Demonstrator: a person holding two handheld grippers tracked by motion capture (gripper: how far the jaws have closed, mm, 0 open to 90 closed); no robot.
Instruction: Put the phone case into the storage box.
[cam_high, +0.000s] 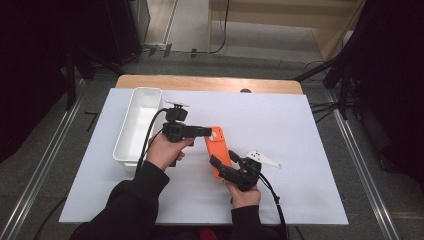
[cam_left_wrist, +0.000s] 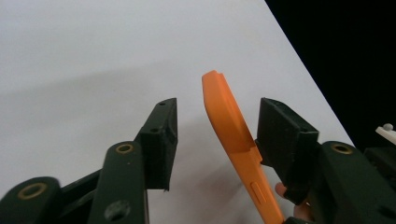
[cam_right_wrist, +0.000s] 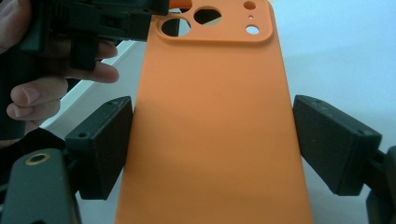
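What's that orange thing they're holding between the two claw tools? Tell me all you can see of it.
It looks like an orange phone case, smooth, matte and plastic-looking. One end has a raised block with round camera holes, and one side edge has a moulded button strip. It is over the middle of the white table, right of the white bin. The right gripper straddles its width, left jaw touching the edge, right jaw with a small gap. The left gripper, open, has the camera end between its jaws, one jaw touching.

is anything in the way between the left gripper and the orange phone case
Nothing visible. In the left gripper view the orange phone case stands edge-on in the open gap of the left gripper, bare white table beyond; the right gripper straddles its lower end.
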